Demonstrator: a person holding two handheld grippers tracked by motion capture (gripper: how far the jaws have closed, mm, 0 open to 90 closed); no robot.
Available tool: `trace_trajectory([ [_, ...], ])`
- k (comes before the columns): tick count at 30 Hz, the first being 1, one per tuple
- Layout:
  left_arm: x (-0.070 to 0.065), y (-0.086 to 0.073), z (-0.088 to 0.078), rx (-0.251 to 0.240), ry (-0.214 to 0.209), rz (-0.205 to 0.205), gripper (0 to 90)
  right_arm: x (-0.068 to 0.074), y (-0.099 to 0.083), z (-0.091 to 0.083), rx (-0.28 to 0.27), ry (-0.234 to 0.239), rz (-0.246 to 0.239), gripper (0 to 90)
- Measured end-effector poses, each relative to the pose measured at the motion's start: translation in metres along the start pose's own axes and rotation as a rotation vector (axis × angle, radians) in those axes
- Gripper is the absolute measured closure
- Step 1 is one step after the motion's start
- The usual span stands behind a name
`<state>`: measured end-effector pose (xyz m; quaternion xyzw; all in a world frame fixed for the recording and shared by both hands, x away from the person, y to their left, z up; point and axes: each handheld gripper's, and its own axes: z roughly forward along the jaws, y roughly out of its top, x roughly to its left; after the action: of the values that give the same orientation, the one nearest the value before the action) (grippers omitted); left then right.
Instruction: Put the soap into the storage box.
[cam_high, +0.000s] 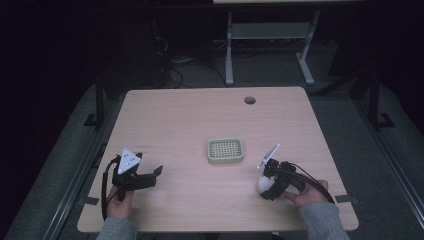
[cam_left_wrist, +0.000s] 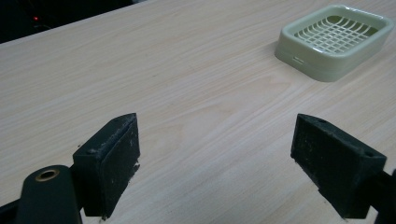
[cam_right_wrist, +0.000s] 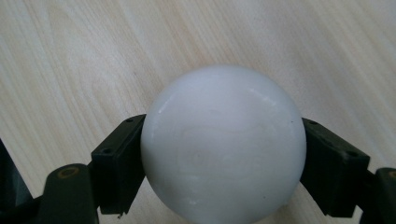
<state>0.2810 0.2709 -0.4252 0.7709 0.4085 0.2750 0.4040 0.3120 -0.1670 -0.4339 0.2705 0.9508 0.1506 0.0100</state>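
Note:
A white rounded soap-like ball (cam_right_wrist: 223, 142) sits between the jaws of my right gripper (cam_right_wrist: 223, 163), which is shut on it just above the wooden table; the same ball (cam_high: 263, 184) and right gripper (cam_high: 267, 186) lie at the table's front right. A pale green slotted dish (cam_high: 225, 150) rests mid-table, left of and beyond the right gripper. My left gripper (cam_high: 156, 175) stands open at the front left with nothing between its jaws. In the left gripper view the gripper (cam_left_wrist: 215, 156) points over bare wood, the dish (cam_left_wrist: 334, 41) at the upper right.
The light wooden table (cam_high: 190, 120) has a dark round cable hole (cam_high: 250, 100) near its far edge. A white desk frame (cam_high: 270, 45) stands on the dark floor beyond. Both forearms enter over the table's front edge.

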Motion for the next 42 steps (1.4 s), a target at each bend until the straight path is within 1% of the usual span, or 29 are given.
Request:
trace_trajectory([
  [4, 0.001, 0.0, 0.001, 0.003, -0.001, 0.001, 15.2, -0.002, 0.004, -0.007, -0.015, -0.003, 0.001, 22.0],
  [8, 0.0, 0.0, 0.001, 0.0, -0.002, -0.002, 15.2, -0.003, 0.006, -0.01, -0.017, -0.005, -0.002, 22.0],
  [9, 0.001, 0.0, 0.001, 0.003, -0.002, 0.001, 15.2, -0.003, 0.006, -0.011, -0.021, -0.005, 0.003, 22.0],
  [11, 0.001, 0.0, 0.001, 0.0, 0.0, -0.003, 15.2, -0.004, 0.007, -0.013, -0.032, 0.002, 0.002, 22.0],
  [13, 0.002, 0.0, 0.001, -0.003, 0.002, -0.012, 15.3, -0.004, 0.009, -0.015, -0.032, 0.001, 0.0, 22.0],
  [18, 0.002, 0.0, 0.0, -0.001, 0.002, -0.009, 15.3, -0.006, 0.014, -0.019, -0.031, -0.002, -0.01, 22.0],
  [22, 0.002, 0.0, 0.001, -0.003, 0.002, -0.013, 15.2, -0.007, 0.019, -0.021, -0.035, -0.002, -0.011, 22.0],
  [25, 0.002, 0.0, 0.0, 0.0, 0.003, -0.008, 15.2, -0.009, 0.022, -0.022, -0.035, -0.004, -0.013, 22.0],
  [28, 0.003, 0.0, 0.0, -0.005, 0.001, -0.016, 15.2, -0.01, 0.026, -0.023, -0.035, -0.006, -0.014, 22.0],
  [31, 0.002, 0.0, 0.001, -0.01, -0.001, -0.015, 15.2, -0.01, 0.03, -0.025, -0.03, -0.008, -0.018, 22.0],
  [34, 0.001, 0.0, 0.001, -0.003, -0.002, -0.008, 15.2, -0.011, 0.033, -0.026, -0.027, -0.007, -0.024, 22.1],
  [37, 0.001, 0.0, 0.001, -0.015, 0.0, -0.023, 15.2, -0.011, 0.037, -0.028, -0.024, -0.014, -0.031, 22.1],
  [39, 0.001, 0.0, 0.001, -0.015, -0.002, -0.016, 15.2, -0.012, 0.04, -0.029, -0.024, -0.015, -0.037, 22.0],
  [40, 0.001, 0.0, 0.001, -0.015, -0.003, -0.021, 15.3, -0.012, 0.041, -0.03, -0.024, -0.017, -0.039, 22.0],
  [42, 0.001, 0.0, 0.001, -0.011, -0.003, -0.016, 15.2, -0.012, 0.044, -0.031, -0.028, -0.017, -0.043, 22.0],
])
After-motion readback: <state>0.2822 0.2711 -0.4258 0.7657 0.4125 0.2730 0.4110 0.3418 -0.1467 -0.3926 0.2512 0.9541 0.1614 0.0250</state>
